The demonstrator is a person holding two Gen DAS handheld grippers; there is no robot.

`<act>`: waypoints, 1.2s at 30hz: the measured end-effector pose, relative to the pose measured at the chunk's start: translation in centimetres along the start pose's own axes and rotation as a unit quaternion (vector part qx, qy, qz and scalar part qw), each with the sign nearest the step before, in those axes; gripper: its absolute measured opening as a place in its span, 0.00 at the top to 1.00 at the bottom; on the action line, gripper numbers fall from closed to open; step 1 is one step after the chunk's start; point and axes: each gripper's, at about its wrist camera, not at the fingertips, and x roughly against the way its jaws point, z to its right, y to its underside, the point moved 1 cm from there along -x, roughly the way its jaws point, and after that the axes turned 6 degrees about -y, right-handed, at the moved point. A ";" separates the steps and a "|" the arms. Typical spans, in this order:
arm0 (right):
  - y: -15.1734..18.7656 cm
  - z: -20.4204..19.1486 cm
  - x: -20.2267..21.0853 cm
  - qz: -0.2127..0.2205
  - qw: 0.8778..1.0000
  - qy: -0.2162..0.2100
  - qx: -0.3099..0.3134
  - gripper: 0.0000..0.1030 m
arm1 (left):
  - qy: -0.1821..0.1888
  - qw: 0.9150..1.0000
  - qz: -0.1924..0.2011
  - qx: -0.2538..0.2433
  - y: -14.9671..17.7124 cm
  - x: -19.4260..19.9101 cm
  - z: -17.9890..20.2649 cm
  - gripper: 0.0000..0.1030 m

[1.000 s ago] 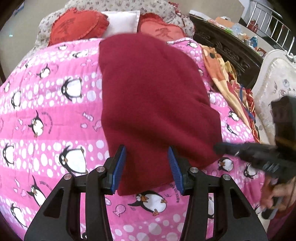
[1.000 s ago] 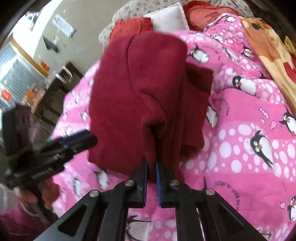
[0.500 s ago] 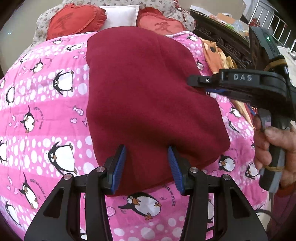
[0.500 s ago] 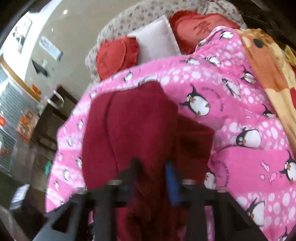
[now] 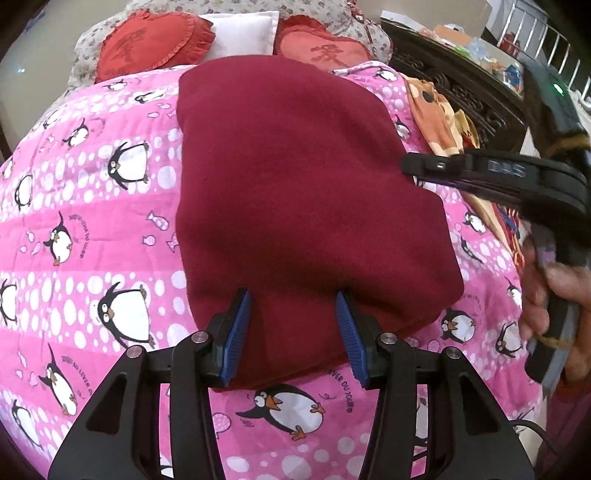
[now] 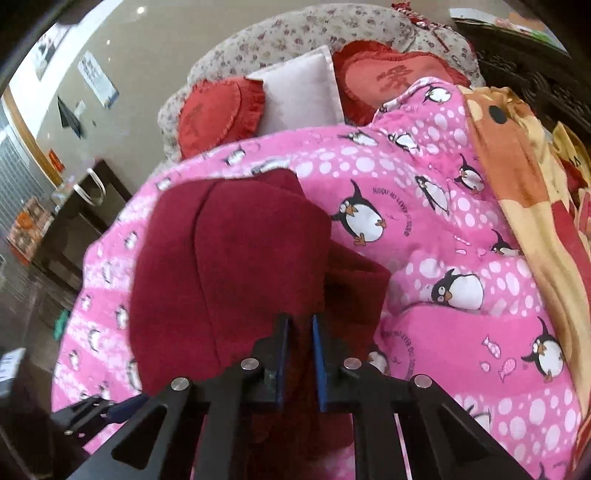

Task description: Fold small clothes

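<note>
A dark red folded garment (image 5: 295, 184) lies flat on the pink penguin bedspread (image 5: 92, 221). My left gripper (image 5: 292, 297) stands open over the garment's near edge, its blue pads (image 5: 236, 328) apart with the cloth lying flat beneath them. The right gripper (image 5: 406, 168), held by a hand (image 5: 554, 295), reaches in at the garment's right edge. In the right wrist view the right gripper (image 6: 300, 321) has its jaws opening, a narrow gap showing between the pads over the garment (image 6: 229, 277). The left gripper (image 6: 92, 410) shows at the lower left there.
Two red heart cushions (image 5: 147, 40) and a white pillow (image 5: 240, 35) lie at the head of the bed. An orange patterned blanket (image 5: 432, 110) runs along the right side. Dark carved wooden furniture (image 5: 461, 85) stands beyond it.
The right gripper was shut on a raised fold of the garment; its jaws have since parted and the cloth lies flat. It moved further up the garment's right edge. My left gripper stayed put.
</note>
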 end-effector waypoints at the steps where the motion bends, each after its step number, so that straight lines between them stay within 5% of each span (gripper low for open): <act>1: 0.2 0.1 0.5 0.004 1.000 -0.007 -0.009 0.56 | 0.003 1.000 -0.002 0.007 -0.1 0.1 -0.3 0.54; 2: 0.4 0.0 0.7 0.007 1.000 -0.012 -0.016 0.38 | 0.007 1.000 -0.004 0.014 -0.2 0.2 -0.5 0.54; 3: 0.7 0.0 1.1 0.012 0.999 -0.023 -0.028 0.34 | 0.012 1.000 -0.005 0.024 -0.3 0.3 -1.0 0.54; 7: 1.5 0.0 0.6 -0.001 0.998 -0.038 -0.046 0.34 | 0.030 0.997 0.003 0.065 -1.0 0.7 -3.0 0.36; 12: 1.8 0.7 -1.1 -0.011 0.998 -0.038 -0.057 0.32 | 0.053 0.992 0.014 0.114 -2.3 0.7 -5.8 0.33; 14: 1.8 1.4 -1.7 -0.008 0.997 -0.031 -0.068 0.21 | 0.063 0.991 0.016 0.121 -3.0 0.3 -6.5 0.33; 23: 1.7 4.7 -4.5 -0.007 0.993 -0.063 -0.096 0.01 | 0.129 0.980 -0.006 0.153 -4.6 -4.0 -7.7 0.16; 31: 1.3 4.1 -5.6 0.004 0.991 -0.104 -0.086 0.00 | 0.134 0.982 -0.011 0.134 -5.4 -5.8 -5.9 0.10; 33: 1.4 3.6 -5.3 0.005 0.989 -0.120 -0.082 0.13 | 0.124 0.984 -0.010 0.125 -5.6 -5.8 -5.3 0.11; 35: 1.5 3.0 -4.7 0.009 0.988 -0.133 -0.077 0.41 | 0.123 0.985 -0.008 0.120 -5.6 -5.4 -5.3 0.19; 36: 1.6 2.5 -4.2 0.010 0.990 -0.127 -0.068 0.45 | 0.125 0.985 -0.007 0.121 -5.5 -5.1 -5.4 0.26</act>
